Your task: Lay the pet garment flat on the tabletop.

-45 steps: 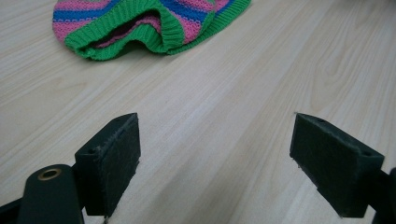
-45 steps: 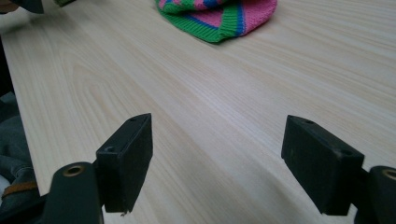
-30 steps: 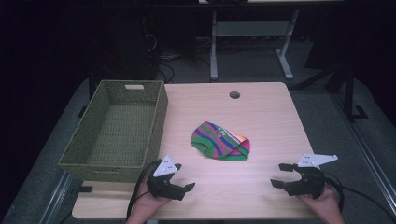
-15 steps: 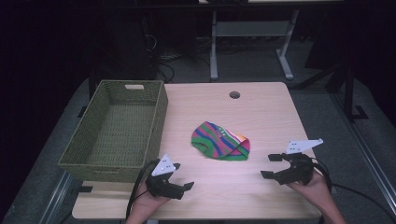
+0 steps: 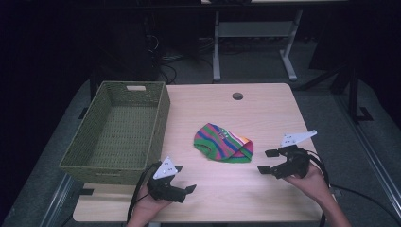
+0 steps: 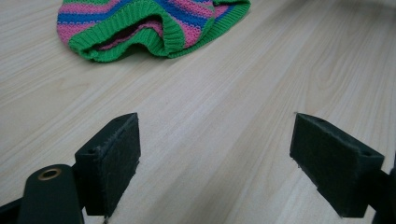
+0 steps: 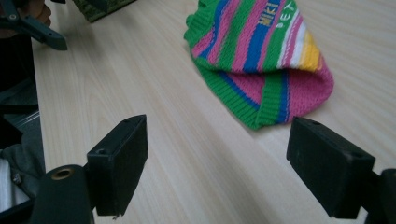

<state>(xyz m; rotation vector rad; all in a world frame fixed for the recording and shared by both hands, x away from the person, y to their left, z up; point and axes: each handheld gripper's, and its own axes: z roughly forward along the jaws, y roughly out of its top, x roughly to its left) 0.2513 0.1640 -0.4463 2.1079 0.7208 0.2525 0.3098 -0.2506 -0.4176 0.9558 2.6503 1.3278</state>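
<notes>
Wooden table: striped knit hat lies just left of the spread-jawed right gripper, nearer than the equally spread left gripper.

My table is evenly lit from above; the room behind is dark; my near jaws look blurred.

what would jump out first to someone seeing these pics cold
The striped knit hat, pink, green and blue, lies crumpled mid-table and draws the eye at once. To its left stands a green wicker basket at the table's edge. Near the front edge, the left gripper and right gripper flank the hat, both open and holding nothing.
</notes>
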